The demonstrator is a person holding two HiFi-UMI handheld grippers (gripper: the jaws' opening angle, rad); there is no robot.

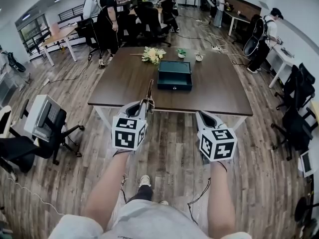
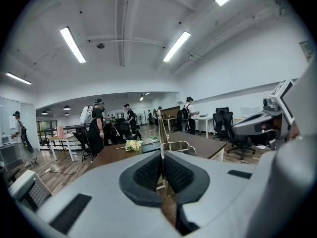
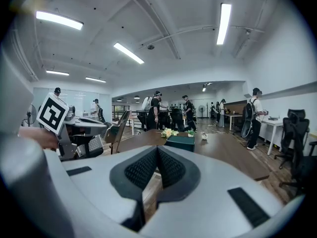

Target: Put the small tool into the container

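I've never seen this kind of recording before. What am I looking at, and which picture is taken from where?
There is no robot here. A person holds a two-jaw gripper in each hand, each carrying a marker cube. The head view comes from a camera on the person's head, looking down. The other two come from cameras riding on the grippers. The left gripper is shut on a thin metal tool that points forward. The right gripper is shut and empty. Ahead, a dark table carries a dark green container, flowers and a small potted plant.
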